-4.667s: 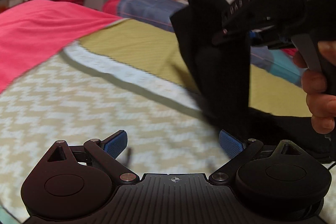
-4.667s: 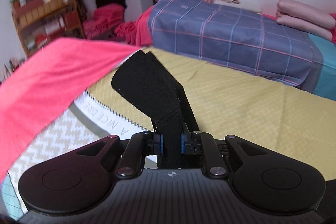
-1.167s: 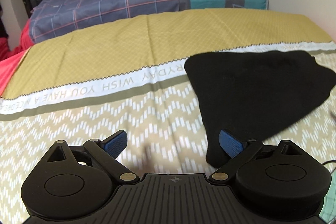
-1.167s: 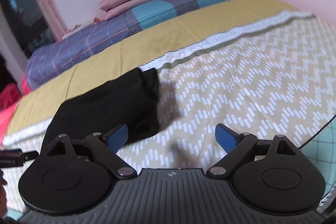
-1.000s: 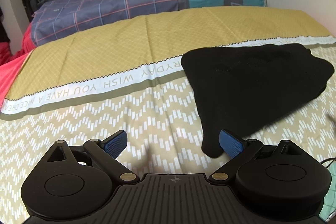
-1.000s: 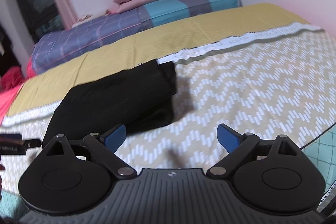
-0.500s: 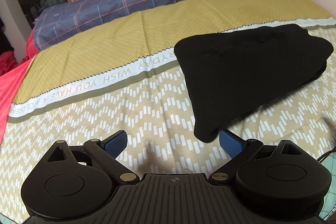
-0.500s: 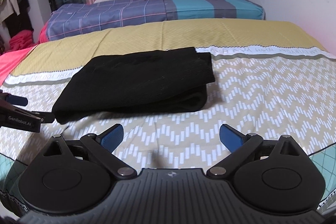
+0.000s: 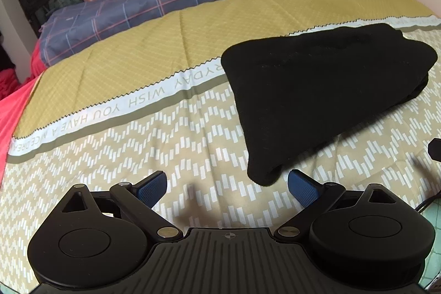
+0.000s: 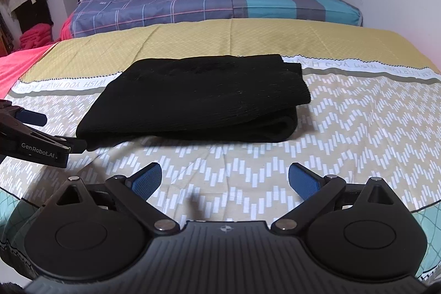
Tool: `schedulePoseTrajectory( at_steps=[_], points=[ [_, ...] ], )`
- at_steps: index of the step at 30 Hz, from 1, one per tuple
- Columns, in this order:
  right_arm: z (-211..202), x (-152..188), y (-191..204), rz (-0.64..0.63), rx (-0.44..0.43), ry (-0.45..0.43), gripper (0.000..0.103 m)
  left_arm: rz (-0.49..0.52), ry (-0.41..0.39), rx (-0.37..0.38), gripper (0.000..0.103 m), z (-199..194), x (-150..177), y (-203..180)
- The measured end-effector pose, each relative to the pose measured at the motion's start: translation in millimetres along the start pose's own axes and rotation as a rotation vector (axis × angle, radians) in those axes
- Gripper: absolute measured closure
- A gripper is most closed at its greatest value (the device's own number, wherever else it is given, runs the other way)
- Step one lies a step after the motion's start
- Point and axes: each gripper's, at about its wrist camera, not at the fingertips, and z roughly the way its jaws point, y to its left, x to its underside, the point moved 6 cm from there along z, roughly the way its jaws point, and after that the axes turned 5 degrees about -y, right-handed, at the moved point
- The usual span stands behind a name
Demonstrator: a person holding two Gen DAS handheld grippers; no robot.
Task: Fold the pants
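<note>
While both sets of jaws stand apart and empty, the left gripper (image 9: 227, 186) sits just beside the near left corner of the folded black pants (image 10: 198, 98), the right gripper (image 10: 224, 181) farther back. Pants lie flat on the bedspread (image 10: 358, 128), long axis running left to right across both

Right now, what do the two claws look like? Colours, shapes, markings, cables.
Both match: the left claw and right claw are matte black, with a ribbed centre plate, two round disc housings, silver pivot screws and blue textured pads. The left's side reads "GenRobot.AI" in white. A thin black cable shows at right.
</note>
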Motion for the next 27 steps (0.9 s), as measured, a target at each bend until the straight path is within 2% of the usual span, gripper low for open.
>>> schedulePoseTrajectory(
  at_steps=[27],
  points=[
    [9.0, -2.9, 4.6, -0.026, -0.026, 0.021, 0.004, 0.026, 0.017, 0.024, 0.000, 5.4, -3.9, -5.6]
  ],
)
